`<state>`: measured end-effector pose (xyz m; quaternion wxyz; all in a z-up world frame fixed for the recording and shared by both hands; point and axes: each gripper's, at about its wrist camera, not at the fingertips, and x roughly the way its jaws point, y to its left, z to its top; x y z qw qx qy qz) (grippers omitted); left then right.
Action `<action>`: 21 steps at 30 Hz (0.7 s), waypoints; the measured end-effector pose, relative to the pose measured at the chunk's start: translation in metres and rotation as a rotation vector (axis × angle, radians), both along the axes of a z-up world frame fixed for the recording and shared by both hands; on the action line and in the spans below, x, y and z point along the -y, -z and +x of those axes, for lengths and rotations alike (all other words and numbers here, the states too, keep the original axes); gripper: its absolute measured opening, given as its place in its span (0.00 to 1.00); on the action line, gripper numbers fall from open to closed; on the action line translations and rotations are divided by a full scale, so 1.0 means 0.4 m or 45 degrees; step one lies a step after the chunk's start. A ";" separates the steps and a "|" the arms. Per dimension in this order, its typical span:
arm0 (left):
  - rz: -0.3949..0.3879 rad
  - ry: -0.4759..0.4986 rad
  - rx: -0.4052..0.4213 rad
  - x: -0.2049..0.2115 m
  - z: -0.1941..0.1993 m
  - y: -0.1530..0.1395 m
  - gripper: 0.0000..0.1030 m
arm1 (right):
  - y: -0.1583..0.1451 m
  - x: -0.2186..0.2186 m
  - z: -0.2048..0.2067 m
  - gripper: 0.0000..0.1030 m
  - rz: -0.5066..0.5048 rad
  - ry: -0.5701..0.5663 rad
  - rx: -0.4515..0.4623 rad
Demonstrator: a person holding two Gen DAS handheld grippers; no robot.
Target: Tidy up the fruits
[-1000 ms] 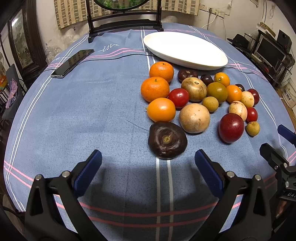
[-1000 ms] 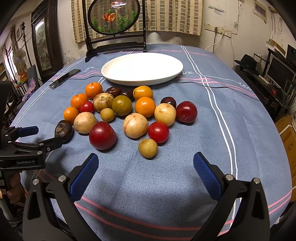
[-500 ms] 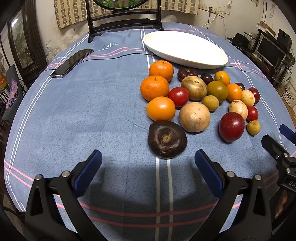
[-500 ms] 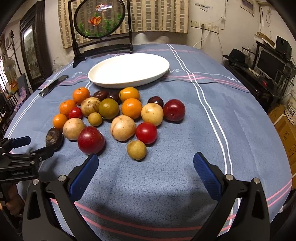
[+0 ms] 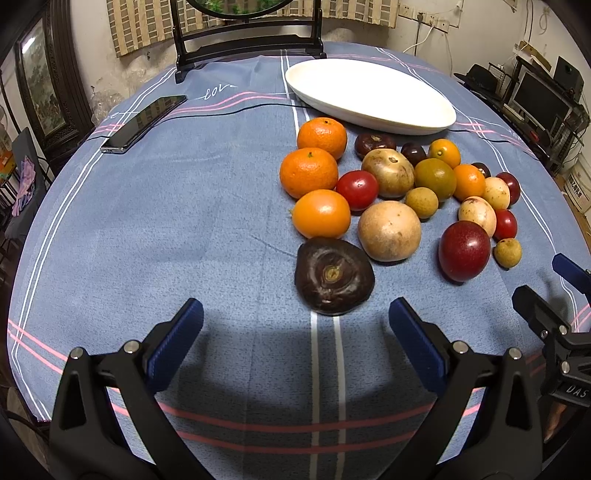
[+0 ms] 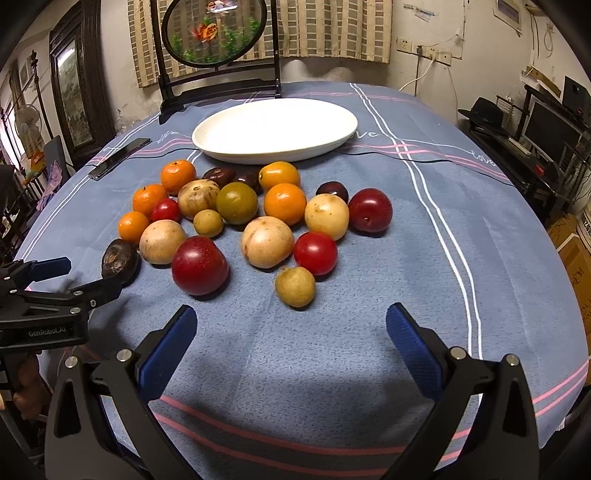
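Nearest to us, our left gripper (image 5: 295,332) hangs low over the blue striped tablecloth (image 5: 166,229) with its fingers spread wide and nothing between them; our right gripper (image 6: 290,336) is likewise wide open and empty. Just ahead of the left fingers (image 5: 177,343), slightly toward the right one, lies a dark wrinkled fruit (image 5: 333,275), apart from both pads and resting on the cloth. From the right wrist view, a small yellowish fruit (image 6: 295,287) sits just beyond the gap, roughly centred between the blue pads, not touching either. A little further on we see a dark red round fruit (image 6: 199,265) to the left of it, a red tomato (image 6: 315,253) just behind it, and a pale round fruit (image 6: 266,242) between those two. Beyond these the rest of the fruit cluster lies close together: three oranges (image 5: 308,171) along the left edge, a greenish fruit (image 6: 236,203) near the middle, and a dark red plum (image 6: 370,210) at the right end. All the fruit is on the cloth, well short of the plate. Behind the cluster sits a white oval plate (image 6: 275,129), bare inside. To the far left a phone (image 5: 144,123) lies flat near the table's edge, and at the back stands a round framed screen (image 6: 214,31) on a dark stand.
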<state>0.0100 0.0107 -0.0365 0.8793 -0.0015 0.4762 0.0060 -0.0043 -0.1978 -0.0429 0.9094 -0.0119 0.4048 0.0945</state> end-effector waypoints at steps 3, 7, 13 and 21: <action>0.000 0.000 -0.001 0.000 0.000 0.000 0.98 | 0.000 0.001 -0.001 0.99 0.005 0.004 0.001; -0.001 -0.001 -0.006 0.000 -0.001 0.003 0.98 | 0.002 -0.003 0.001 0.99 0.008 -0.006 -0.002; -0.002 0.001 -0.009 0.000 0.000 0.005 0.98 | 0.000 -0.007 0.003 0.99 0.000 -0.010 0.009; -0.008 -0.016 -0.059 -0.010 0.022 0.032 0.98 | 0.018 0.000 0.015 0.99 -0.101 -0.010 -0.010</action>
